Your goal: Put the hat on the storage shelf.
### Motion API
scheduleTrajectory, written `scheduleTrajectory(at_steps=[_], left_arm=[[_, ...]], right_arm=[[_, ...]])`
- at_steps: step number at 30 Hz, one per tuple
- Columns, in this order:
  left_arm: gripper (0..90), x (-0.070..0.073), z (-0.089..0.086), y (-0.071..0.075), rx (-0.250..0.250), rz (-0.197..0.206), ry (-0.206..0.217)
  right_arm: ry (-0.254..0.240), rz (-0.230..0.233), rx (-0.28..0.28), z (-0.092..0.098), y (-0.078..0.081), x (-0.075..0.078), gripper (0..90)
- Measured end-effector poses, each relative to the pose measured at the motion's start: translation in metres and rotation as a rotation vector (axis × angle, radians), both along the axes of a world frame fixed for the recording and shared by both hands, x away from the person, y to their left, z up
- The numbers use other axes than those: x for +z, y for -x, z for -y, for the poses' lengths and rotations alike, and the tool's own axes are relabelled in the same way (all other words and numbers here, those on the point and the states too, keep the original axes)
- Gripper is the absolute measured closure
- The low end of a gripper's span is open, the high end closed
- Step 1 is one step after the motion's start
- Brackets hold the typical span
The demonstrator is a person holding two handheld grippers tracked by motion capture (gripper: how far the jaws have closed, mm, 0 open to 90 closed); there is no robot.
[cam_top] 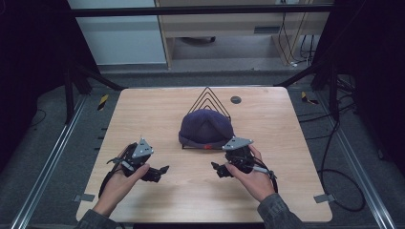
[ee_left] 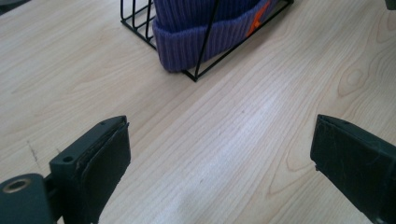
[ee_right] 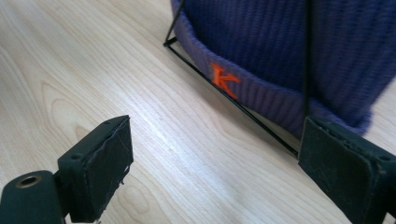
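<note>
A purple knit beanie (cam_top: 206,126) sits over a black wire triangular rack (cam_top: 207,95) at the middle of the wooden table. An orange letter K (ee_right: 223,78) marks its folded brim. My left gripper (cam_top: 162,171) hovers low at the front left, a hand's width from the hat, its jaws wide apart over bare wood. In the left gripper view the beanie (ee_left: 201,37) and rack (ee_left: 140,28) lie ahead of this gripper (ee_left: 219,154). My right gripper (cam_top: 217,169) is held just in front of the hat's right side, open and empty. Its (ee_right: 215,158) far jaw stands close to the rack's base wire (ee_right: 233,100).
The light wooden table (cam_top: 143,109) has a small round grey disc (cam_top: 235,99) behind the rack. Metal floor rails (cam_top: 52,157) run along both sides, and black cables (cam_top: 334,162) lie on the floor at the right. A pale cabinet stands beyond the far edge.
</note>
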State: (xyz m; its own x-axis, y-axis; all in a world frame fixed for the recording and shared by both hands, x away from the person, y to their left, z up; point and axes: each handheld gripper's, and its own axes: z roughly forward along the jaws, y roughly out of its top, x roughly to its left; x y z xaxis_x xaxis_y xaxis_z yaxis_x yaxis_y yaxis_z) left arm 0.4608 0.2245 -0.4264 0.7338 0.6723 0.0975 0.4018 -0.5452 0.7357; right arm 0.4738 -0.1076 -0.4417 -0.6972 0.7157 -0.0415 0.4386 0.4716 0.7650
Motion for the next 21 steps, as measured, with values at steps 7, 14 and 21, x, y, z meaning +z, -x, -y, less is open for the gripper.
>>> scheduleTrajectory(at_steps=[7, 14, 21], left_arm=[[4.5, -0.006, -0.006, 0.004, 0.006, -0.008, -0.016], [4.5, -0.015, -0.018, 0.007, 0.024, -0.023, -0.034], [3.6, -0.024, -0.023, 0.010, 0.011, -0.016, -0.098]], right_arm=[[0.011, -0.006, 0.021, -0.008, 0.002, -0.005, 10.2], [0.015, -0.020, 0.037, -0.014, 0.004, -0.011, 10.2], [0.025, -0.060, 0.052, -0.021, 0.005, -0.026, 10.3]])
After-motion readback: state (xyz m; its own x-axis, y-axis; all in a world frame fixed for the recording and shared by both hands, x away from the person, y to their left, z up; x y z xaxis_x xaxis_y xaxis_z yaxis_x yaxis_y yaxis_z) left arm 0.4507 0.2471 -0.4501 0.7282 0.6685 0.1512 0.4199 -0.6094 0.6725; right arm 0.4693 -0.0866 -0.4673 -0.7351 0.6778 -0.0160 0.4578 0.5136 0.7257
